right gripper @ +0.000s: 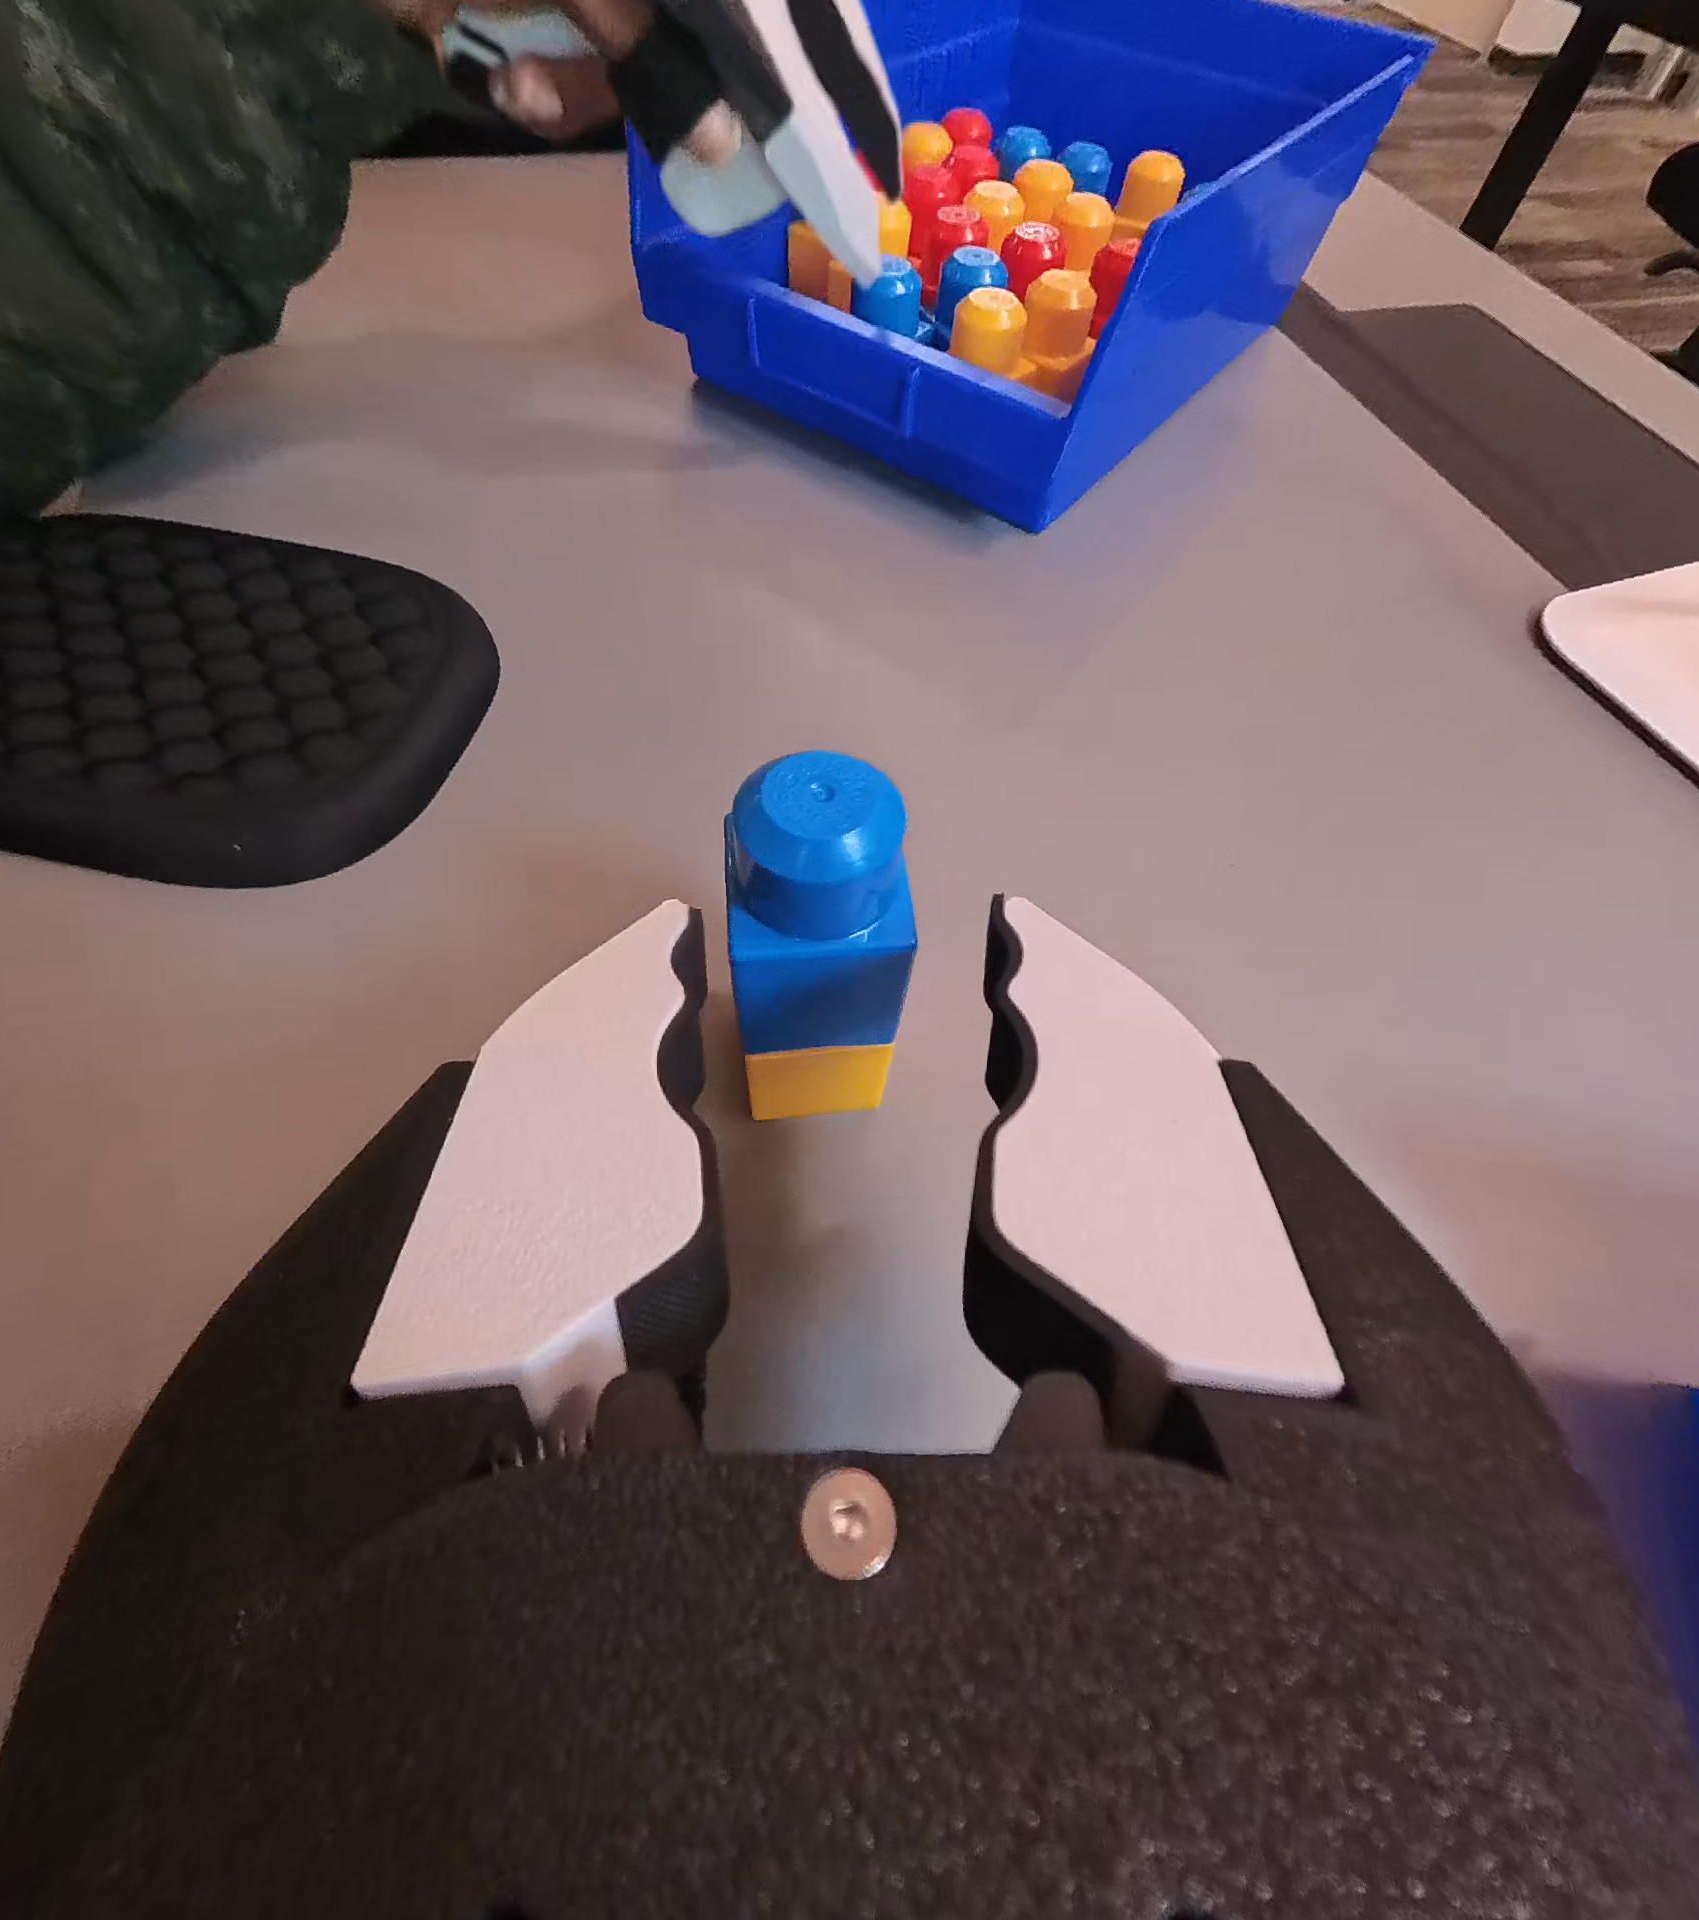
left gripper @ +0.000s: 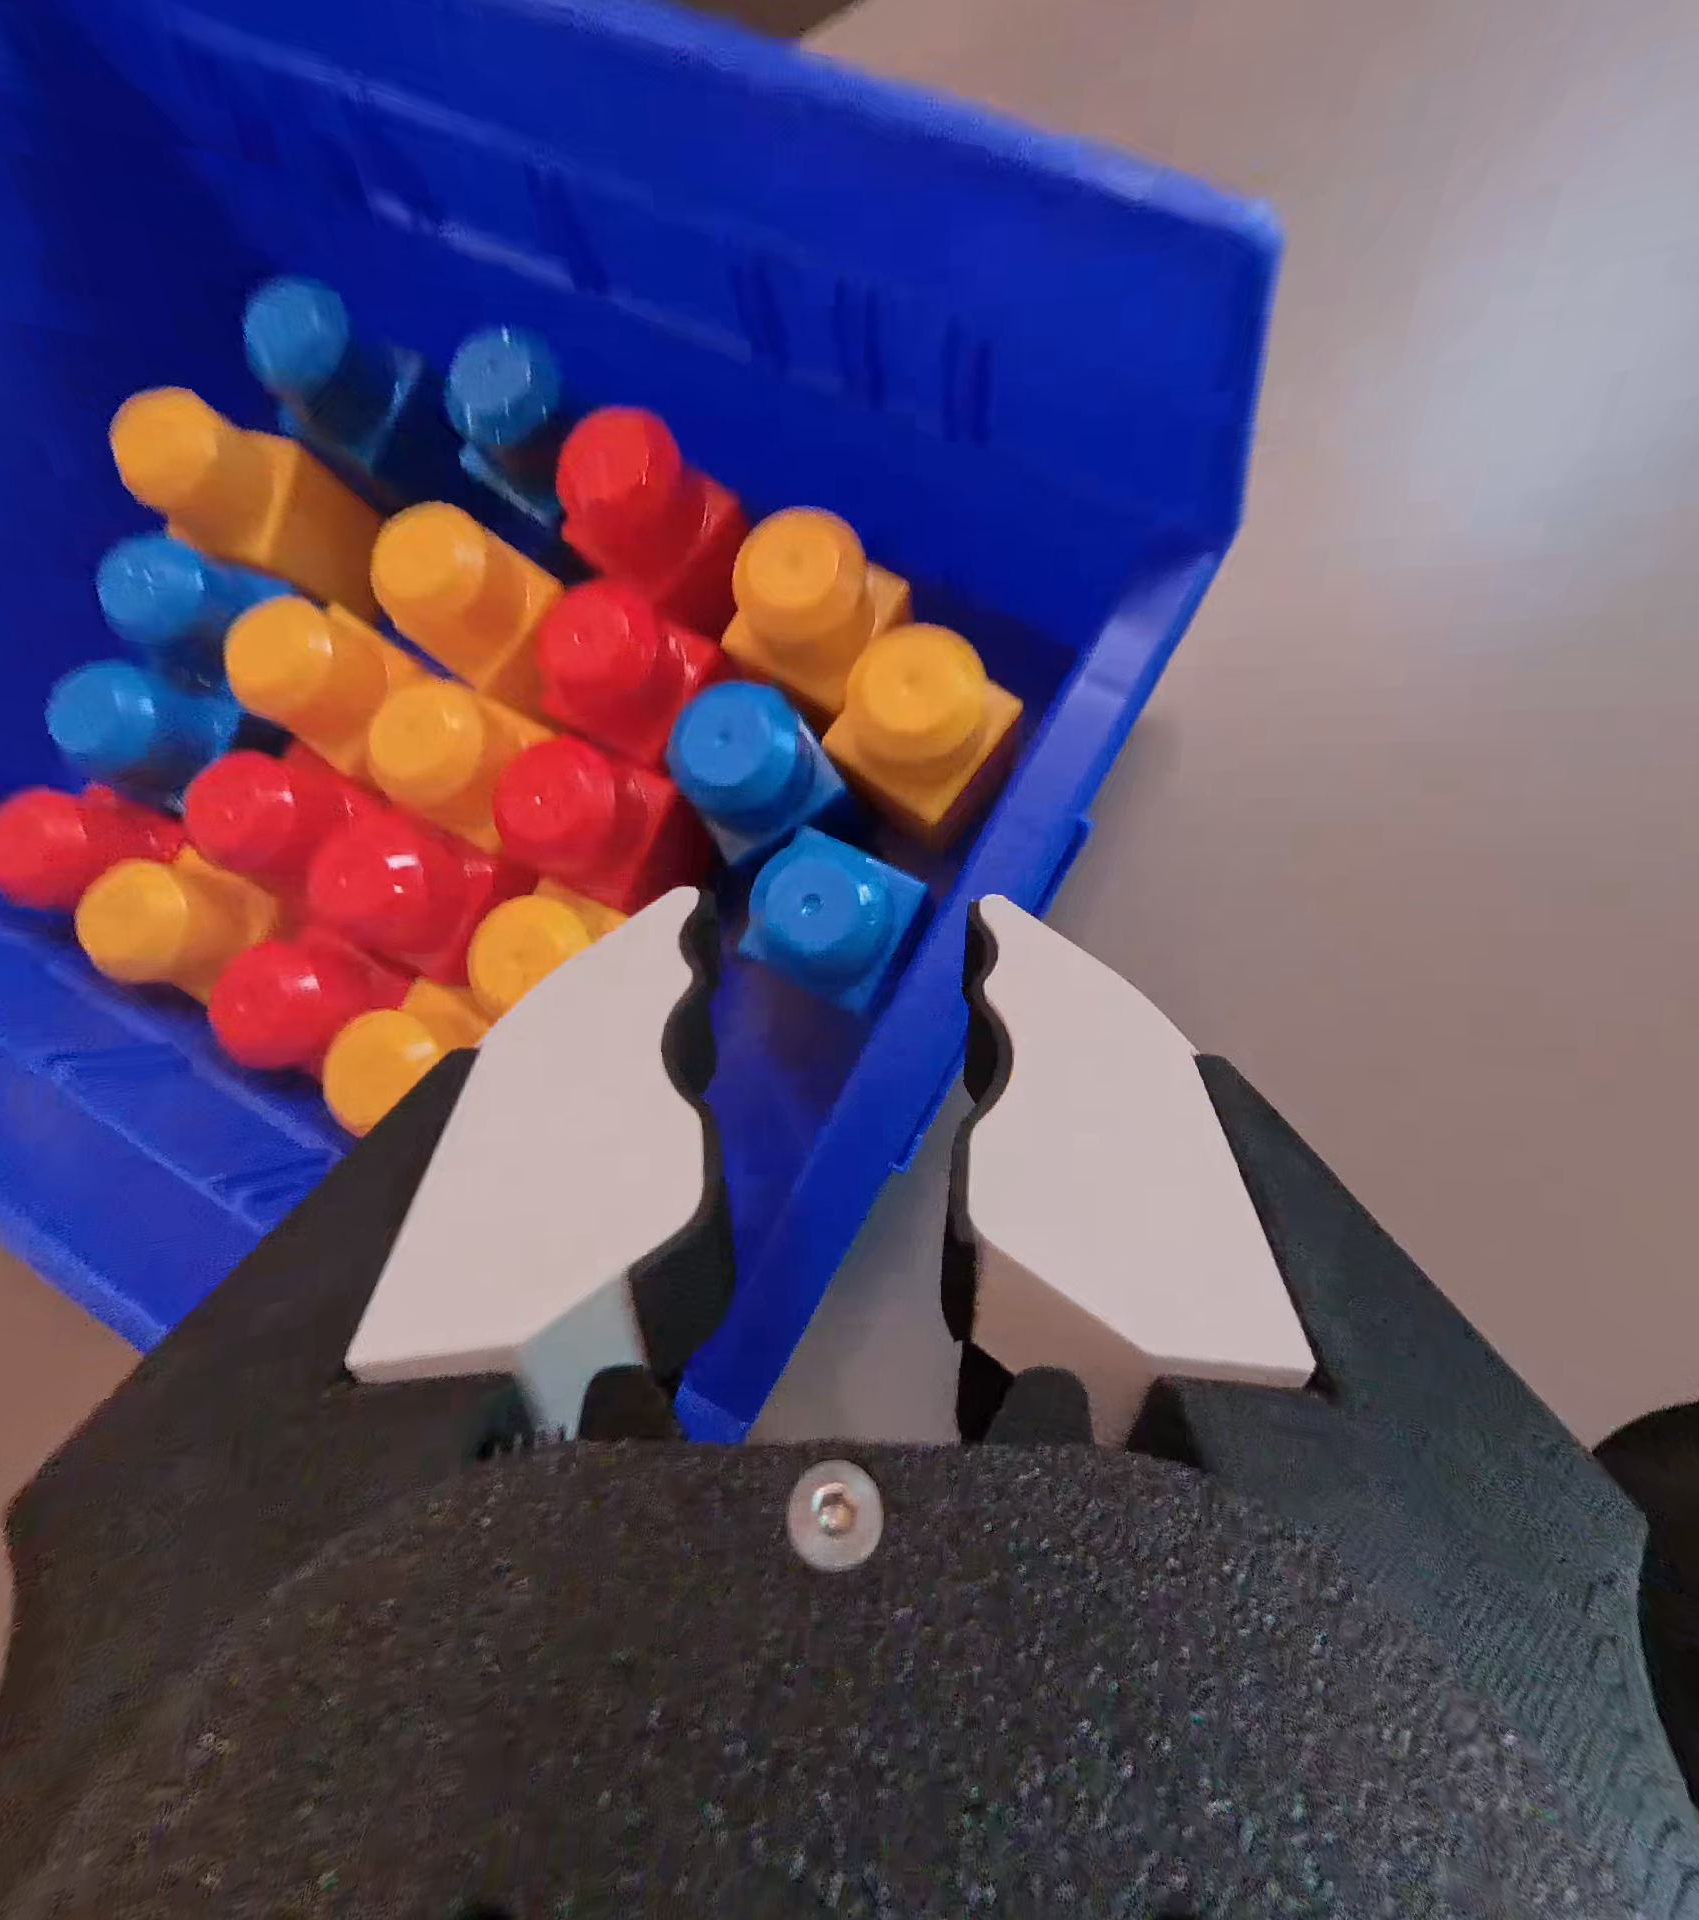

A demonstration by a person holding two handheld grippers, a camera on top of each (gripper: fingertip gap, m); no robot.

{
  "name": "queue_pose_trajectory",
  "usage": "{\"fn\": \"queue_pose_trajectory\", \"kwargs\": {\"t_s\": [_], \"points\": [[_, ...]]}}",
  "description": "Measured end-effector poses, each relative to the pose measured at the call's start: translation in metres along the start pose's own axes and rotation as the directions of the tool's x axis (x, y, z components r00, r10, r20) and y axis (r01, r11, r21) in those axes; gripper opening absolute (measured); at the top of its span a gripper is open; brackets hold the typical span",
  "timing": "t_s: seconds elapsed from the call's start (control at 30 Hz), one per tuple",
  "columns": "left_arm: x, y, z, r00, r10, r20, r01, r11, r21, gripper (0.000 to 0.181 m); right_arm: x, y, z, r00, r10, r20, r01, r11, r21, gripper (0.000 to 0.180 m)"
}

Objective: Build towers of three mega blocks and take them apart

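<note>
right wrist view shows the right gripper (right gripper: 840, 1023) spread around a two-block tower (right gripper: 819, 951), blue on yellow, standing on the table (right gripper: 1188, 831). left gripper (left gripper: 834, 1023), spread too, straddles the bin (left gripper: 1125, 675) wall, probably reaching for a blue block (left gripper: 829, 914); next it must close on one as the third.

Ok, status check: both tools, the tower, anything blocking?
Left tool open, over blue block at bin corner. Right tool open, straddling two-block tower, blue on yellow, not gripped. Third block pending. Table around tower clear.
</note>
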State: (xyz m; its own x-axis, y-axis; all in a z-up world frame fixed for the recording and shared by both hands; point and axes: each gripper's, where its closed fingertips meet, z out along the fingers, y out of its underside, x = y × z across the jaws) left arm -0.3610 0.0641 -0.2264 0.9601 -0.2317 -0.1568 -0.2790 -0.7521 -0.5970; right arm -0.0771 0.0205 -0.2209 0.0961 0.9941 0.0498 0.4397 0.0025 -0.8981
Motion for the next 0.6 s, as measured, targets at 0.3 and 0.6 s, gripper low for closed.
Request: {"fn": "queue_pose_trajectory", "kwargs": {"t_s": [0.3, 0.6], "points": [[-0.010, 0.003, 0.007, 0.996, -0.048, 0.075, 0.046, 0.999, 0.019, 0.029, 0.002, -0.002, -0.004, 1.000, -0.006, -0.011, 0.007, 1.000, 0.018, 0.051], [0.135, -0.084, -0.110, 0.913, 0.314, -0.260, -0.161, 0.865, 0.476, 0.028, -0.002, -0.046, -0.028, 0.996, -0.055, -0.066, 0.066, 0.980, 0.189, 0.051]]}}
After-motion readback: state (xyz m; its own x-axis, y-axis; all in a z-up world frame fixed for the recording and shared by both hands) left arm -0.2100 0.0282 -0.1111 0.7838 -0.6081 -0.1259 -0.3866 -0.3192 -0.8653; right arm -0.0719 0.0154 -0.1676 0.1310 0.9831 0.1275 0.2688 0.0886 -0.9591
